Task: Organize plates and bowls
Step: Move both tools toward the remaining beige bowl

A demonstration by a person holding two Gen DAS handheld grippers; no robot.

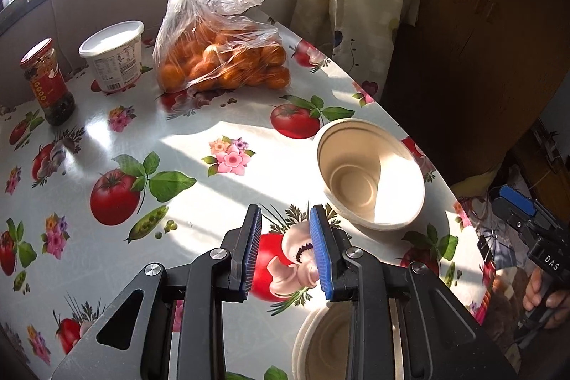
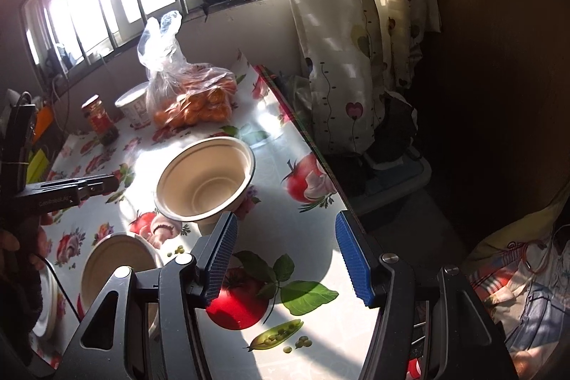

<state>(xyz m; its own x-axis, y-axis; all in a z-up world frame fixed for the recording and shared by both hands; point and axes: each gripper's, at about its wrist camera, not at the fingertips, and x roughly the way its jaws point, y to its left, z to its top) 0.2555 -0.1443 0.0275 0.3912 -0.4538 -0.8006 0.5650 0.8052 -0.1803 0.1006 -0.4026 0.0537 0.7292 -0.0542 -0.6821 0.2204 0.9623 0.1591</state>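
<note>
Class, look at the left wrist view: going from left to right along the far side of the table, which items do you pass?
Red-lidded jar → white plastic tub → clear bag of oranges. Further right, nearer the camera, sits the single cream bowl.

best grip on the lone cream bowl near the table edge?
Pinch the rim wall of the cream bowl, one finger inside, one outside, coming from above. It sits upright and open, too wide to span; the right tool is open and nearest.
</note>
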